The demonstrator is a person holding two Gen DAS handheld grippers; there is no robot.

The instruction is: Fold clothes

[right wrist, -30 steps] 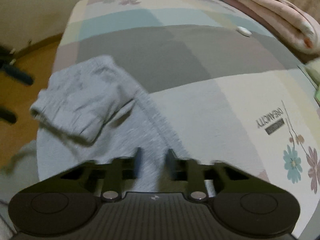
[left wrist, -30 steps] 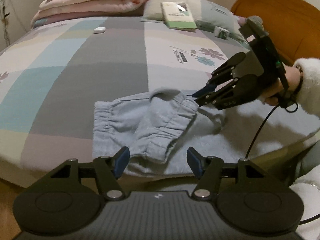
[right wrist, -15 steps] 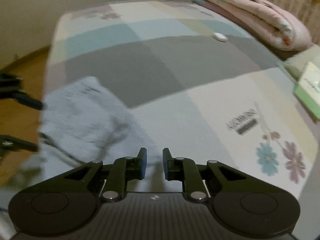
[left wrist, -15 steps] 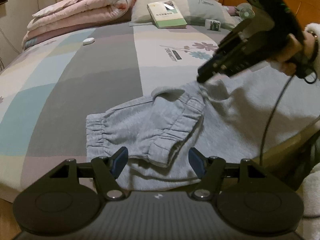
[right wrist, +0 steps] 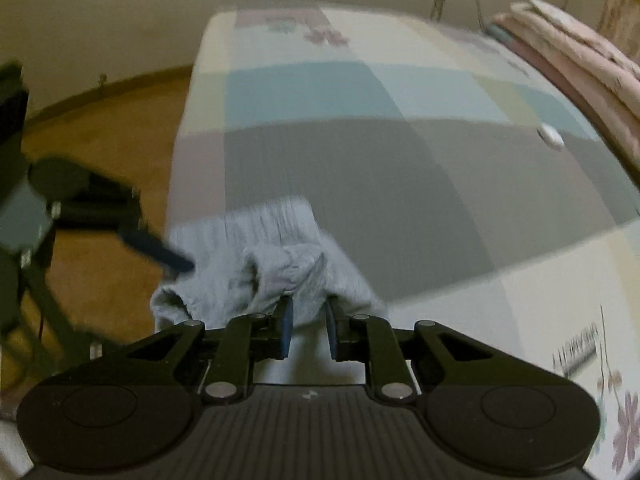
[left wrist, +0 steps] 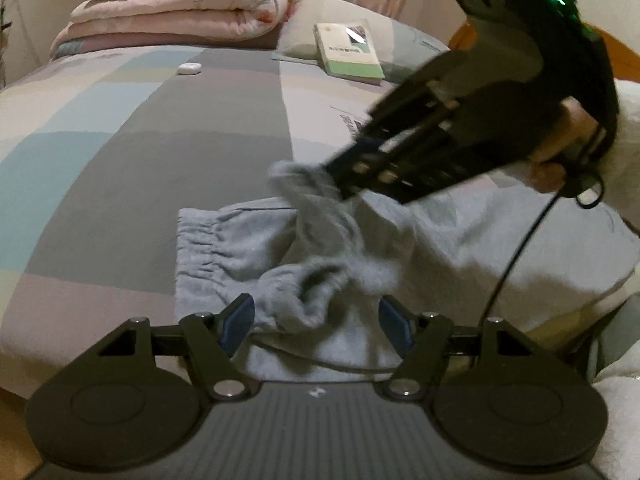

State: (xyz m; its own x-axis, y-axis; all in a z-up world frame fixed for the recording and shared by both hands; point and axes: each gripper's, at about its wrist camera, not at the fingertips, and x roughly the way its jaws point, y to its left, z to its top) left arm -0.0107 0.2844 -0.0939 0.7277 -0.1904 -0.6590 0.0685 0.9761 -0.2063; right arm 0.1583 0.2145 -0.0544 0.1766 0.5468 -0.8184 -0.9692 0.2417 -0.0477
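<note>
Nearest the bed's front edge, the left gripper [left wrist: 314, 322] hangs with its jaws spread wide and nothing pinched; an elastic cuff of the grey sweatpants [left wrist: 240, 248] bulges between them without clear contact. These sweatpants lie crumpled along that near edge of the bed [left wrist: 120, 152], part draped off the side toward the wooden floor [right wrist: 100, 128]. Just beyond, the right gripper [right wrist: 308, 330] has its jaws set narrowly apart with a lifted fold of the grey cloth between them; whether the pads press it I cannot tell. Past the garment the patchwork bedsheet lies flat and open across its middle. Farther off sit a small white case [left wrist: 189, 68], a green book [left wrist: 352, 54] on a pillow [left wrist: 304, 28], and a folded pink quilt [left wrist: 180, 12] at the head
</note>
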